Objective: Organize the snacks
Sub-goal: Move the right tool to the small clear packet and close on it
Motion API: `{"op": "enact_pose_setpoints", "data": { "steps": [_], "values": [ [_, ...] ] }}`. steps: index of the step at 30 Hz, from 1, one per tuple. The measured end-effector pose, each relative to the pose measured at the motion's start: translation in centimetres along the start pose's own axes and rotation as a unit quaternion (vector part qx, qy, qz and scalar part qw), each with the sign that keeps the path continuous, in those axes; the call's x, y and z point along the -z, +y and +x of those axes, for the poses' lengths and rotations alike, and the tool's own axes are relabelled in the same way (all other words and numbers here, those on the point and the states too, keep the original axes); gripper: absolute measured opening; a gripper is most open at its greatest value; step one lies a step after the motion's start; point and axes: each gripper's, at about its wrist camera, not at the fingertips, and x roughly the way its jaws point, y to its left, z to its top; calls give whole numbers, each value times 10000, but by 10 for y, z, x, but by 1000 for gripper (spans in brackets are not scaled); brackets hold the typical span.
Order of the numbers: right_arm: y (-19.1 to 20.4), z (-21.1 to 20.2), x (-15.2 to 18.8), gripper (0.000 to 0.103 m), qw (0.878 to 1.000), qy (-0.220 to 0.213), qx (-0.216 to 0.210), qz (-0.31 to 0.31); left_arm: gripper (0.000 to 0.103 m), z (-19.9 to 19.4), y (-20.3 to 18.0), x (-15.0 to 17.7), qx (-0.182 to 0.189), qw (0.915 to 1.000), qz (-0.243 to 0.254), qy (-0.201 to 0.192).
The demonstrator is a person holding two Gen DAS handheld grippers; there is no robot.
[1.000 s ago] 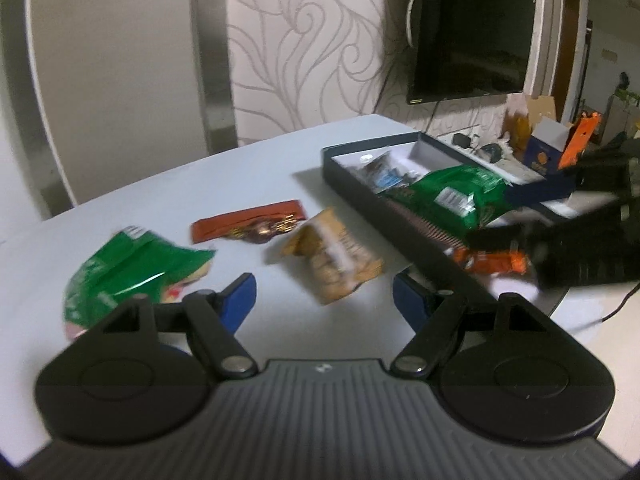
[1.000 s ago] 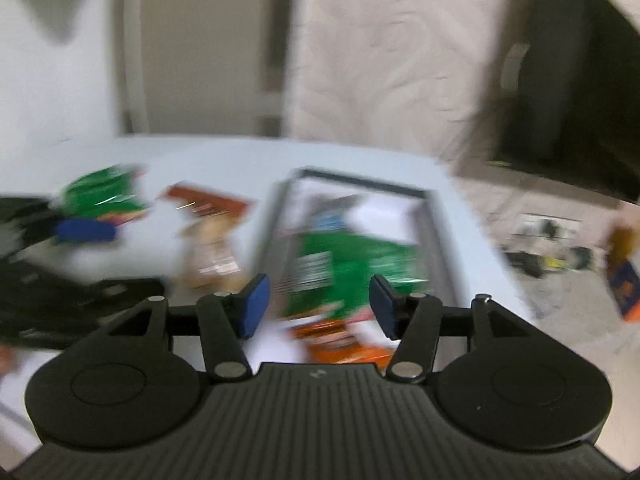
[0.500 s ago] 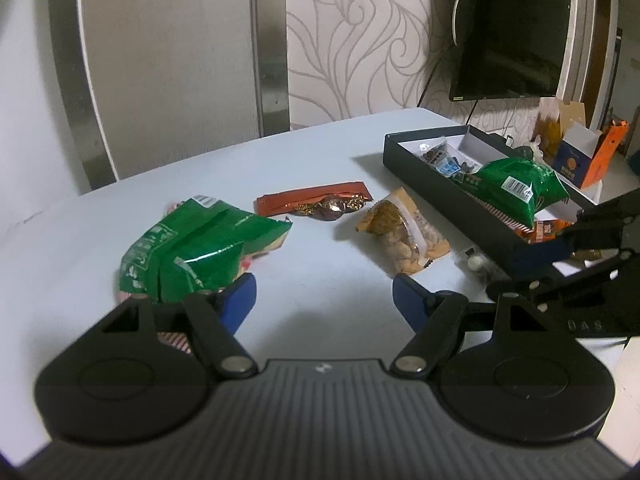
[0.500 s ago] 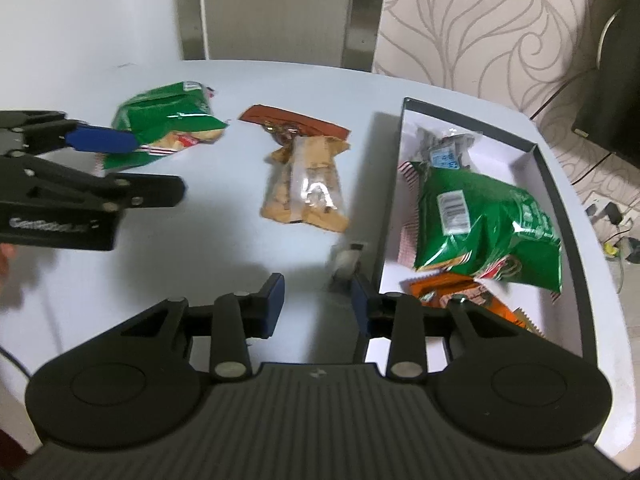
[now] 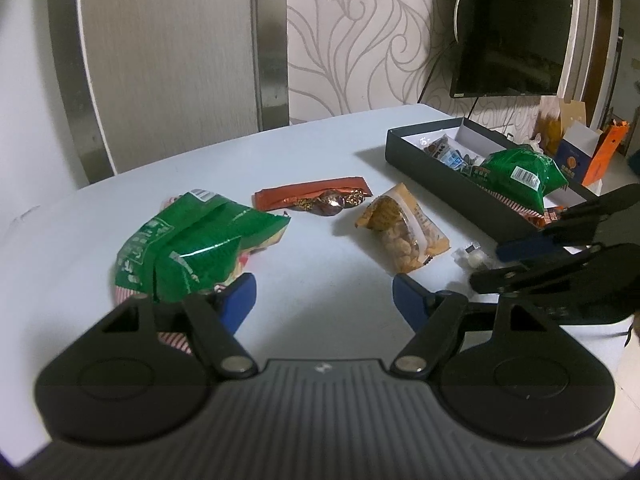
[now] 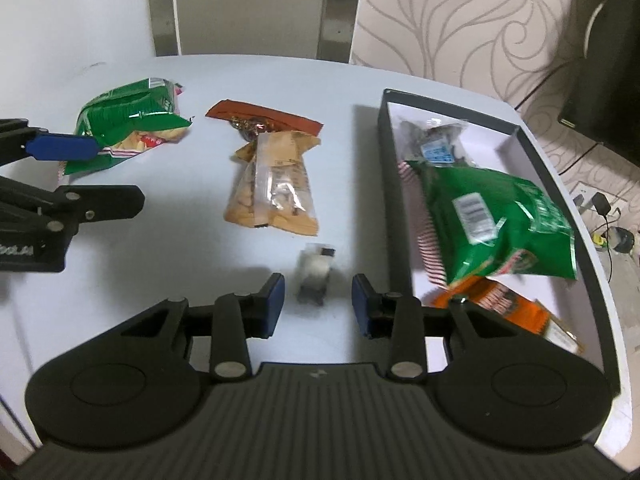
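A dark box [image 6: 387, 128] at the right of the white table holds a green bag [image 6: 496, 220], an orange packet [image 6: 504, 304] and a small dark packet [image 6: 436, 140]. On the table lie a green bag [image 5: 192, 244], a red-brown wrapper [image 5: 308, 196], a tan nut packet [image 5: 404, 228] and a small clear candy [image 6: 316, 272]. My right gripper [image 6: 318, 304] is open, with the candy just ahead between its fingers. My left gripper [image 5: 324, 300] is open and empty, its left finger beside the green bag.
A wall-mounted TV [image 5: 512, 32] hangs behind the box. Cardboard boxes [image 5: 580, 152] stand beyond the table's right edge. Cables and a plug [image 6: 600, 208] lie on the floor at right. The table's front edge is close below both grippers.
My right gripper has opened wider and come down toward the small candy. My left gripper has crept slightly forward toward the green bag.
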Motion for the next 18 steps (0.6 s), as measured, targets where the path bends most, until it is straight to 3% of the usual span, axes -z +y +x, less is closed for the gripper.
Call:
{"op": "enact_pose_setpoints", "data": {
  "steps": [16,18],
  "values": [
    [-3,14,-8,38,9996,0,-151,255,77,-1,-2,0,67,10000,16,35],
    [-6,13,-6,22,9993,-23,-218,292,77,0,-4,0,86,9999,48,31]
  ]
}}
